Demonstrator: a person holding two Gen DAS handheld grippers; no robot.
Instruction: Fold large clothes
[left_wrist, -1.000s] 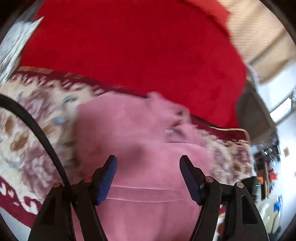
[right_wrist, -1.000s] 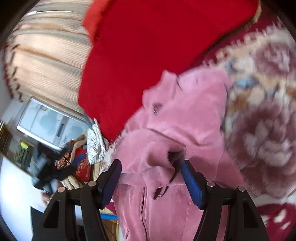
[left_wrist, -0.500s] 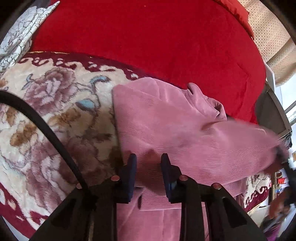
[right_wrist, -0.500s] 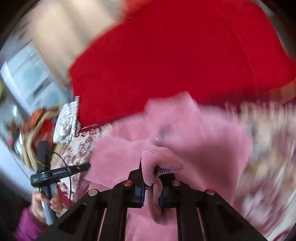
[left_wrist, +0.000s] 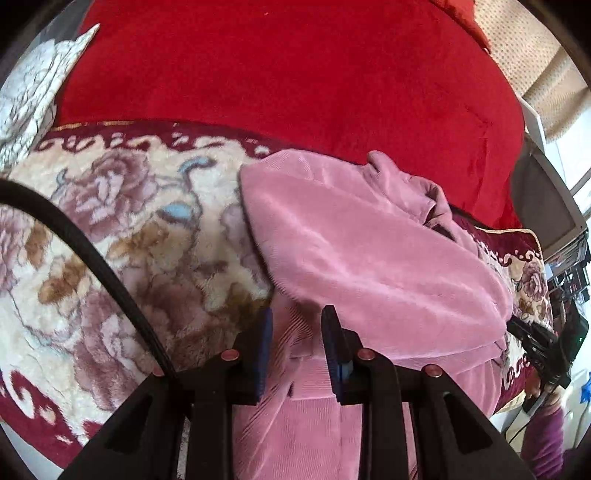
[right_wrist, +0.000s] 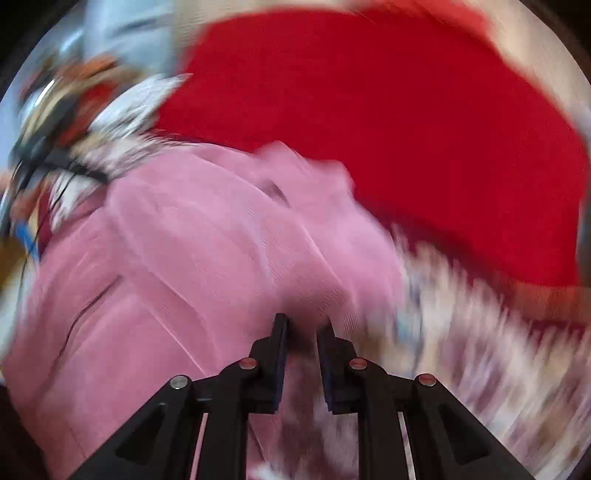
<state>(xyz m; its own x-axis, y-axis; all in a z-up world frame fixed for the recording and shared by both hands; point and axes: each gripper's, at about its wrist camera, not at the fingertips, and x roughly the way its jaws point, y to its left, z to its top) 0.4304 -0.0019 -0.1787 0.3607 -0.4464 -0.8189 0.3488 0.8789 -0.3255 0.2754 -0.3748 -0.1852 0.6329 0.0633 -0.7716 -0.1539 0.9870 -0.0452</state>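
Observation:
A pink ribbed garment (left_wrist: 369, 258) lies on a floral blanket (left_wrist: 122, 240), with one sleeve folded across its body. My left gripper (left_wrist: 297, 328) is nearly closed around a pinch of the pink fabric at the garment's left side. In the right wrist view, which is blurred by motion, the same pink garment (right_wrist: 207, 258) fills the middle. My right gripper (right_wrist: 303, 332) has its jaws close together at the garment's right edge; fabric sits in the narrow gap. The right gripper also shows in the left wrist view (left_wrist: 543, 354) at the far right.
A red blanket (left_wrist: 295, 74) covers the surface behind the garment. A white patterned cloth (left_wrist: 29, 92) lies at the far left. A black cable (left_wrist: 92, 258) crosses the floral blanket. Furniture and clutter (left_wrist: 565, 266) stand at the right edge.
Both grippers closed from wide open onto pink fabric. The right gripper carried the sleeve across the body and has swung back to the garment's right edge. The left gripper has eased slightly.

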